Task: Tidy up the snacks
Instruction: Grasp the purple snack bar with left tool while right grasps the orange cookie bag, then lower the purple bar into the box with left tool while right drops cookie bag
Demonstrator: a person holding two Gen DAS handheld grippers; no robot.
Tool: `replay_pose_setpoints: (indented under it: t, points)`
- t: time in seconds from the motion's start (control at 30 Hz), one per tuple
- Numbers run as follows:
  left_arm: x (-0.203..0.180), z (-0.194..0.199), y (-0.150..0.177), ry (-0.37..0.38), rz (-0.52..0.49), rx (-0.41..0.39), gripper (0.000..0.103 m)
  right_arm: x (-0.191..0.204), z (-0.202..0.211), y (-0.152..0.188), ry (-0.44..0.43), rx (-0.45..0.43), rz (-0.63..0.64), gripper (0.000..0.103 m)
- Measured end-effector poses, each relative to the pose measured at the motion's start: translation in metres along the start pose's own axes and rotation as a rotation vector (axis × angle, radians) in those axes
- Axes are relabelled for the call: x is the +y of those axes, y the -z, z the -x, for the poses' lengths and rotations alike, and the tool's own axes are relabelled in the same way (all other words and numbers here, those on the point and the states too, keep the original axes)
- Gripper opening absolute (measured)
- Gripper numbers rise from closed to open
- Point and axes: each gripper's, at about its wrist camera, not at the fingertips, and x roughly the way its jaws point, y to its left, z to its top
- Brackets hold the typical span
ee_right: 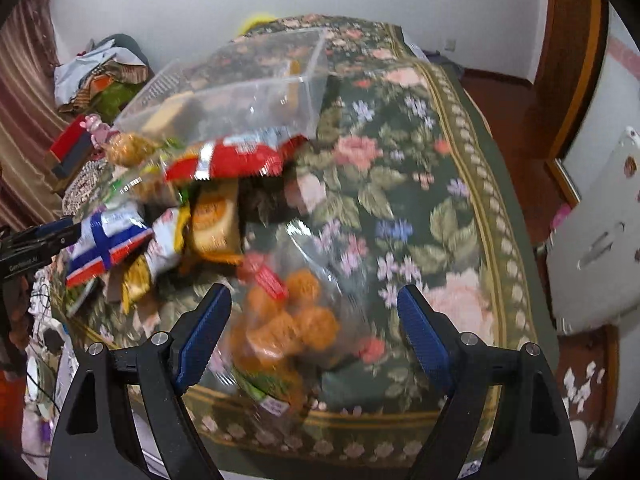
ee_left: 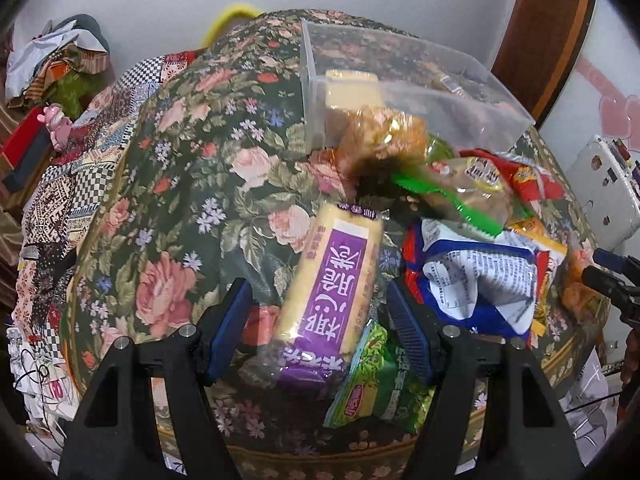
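Note:
A pile of snack packets lies on a table with a floral cloth (ee_left: 168,208). In the left wrist view my left gripper (ee_left: 320,320) is open, its blue pads on either side of a long yellow and purple biscuit pack (ee_left: 336,280), not touching it. A green packet (ee_left: 376,384) lies under it, a blue and white packet (ee_left: 480,276) to the right. In the right wrist view my right gripper (ee_right: 314,328) is open around a clear bag of orange round snacks (ee_right: 292,320). A clear plastic box (ee_left: 400,92) stands behind the pile, also in the right wrist view (ee_right: 240,92), with a few snacks inside.
A red packet (ee_right: 232,160) and a blue-cross packet (ee_right: 104,244) lie in the pile. The left gripper's tip shows at the left edge (ee_right: 40,236). Clothes and boxes lie on a bed (ee_left: 60,80) at left. A wooden door frame (ee_right: 576,60) and a white appliance (ee_left: 600,200) stand at right.

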Motion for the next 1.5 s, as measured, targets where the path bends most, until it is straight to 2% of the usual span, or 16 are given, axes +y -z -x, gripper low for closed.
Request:
replay_pose_setpoints:
  t: [0.2,0.37,0.47,0.5,0.53,0.73,0.93,1.17,1.5]
  points:
    - [0.010,-0.014,-0.002,0.004,0.032,0.017,0.069,-0.003,-0.011,0.006,-0.055,0.035,-0.045,0.083]
    - [0.011,-0.023,-0.002,-0.016,0.028,0.010,0.057,0.004,-0.020,0.007,-0.092,0.045,-0.039,0.082]
    - [0.008,-0.026,-0.003,-0.047,0.002,-0.006,0.047,0.007,-0.021,0.008,-0.109,0.031,-0.025,0.070]
    - [0.007,-0.026,-0.004,-0.049,-0.003,-0.011,0.045,0.007,-0.020,0.008,-0.118,0.029,-0.025,0.058]
    - [0.007,-0.027,-0.005,-0.049,-0.005,-0.013,0.045,0.007,-0.020,0.007,-0.125,0.027,-0.025,0.055]
    - [0.008,-0.021,-0.008,-0.043,-0.001,-0.027,0.045,0.001,-0.015,0.001,-0.104,-0.008,-0.029,0.053]
    - [0.010,0.001,-0.014,-0.053,0.016,-0.085,0.045,-0.010,0.002,-0.010,-0.080,-0.064,-0.037,0.052]
    - [0.009,0.032,-0.031,-0.040,0.030,-0.165,0.045,-0.007,0.019,-0.040,-0.072,-0.151,-0.027,0.052]
    - [-0.012,0.060,-0.074,0.009,0.003,-0.269,0.045,0.013,0.035,-0.090,-0.099,-0.275,0.043,0.052]
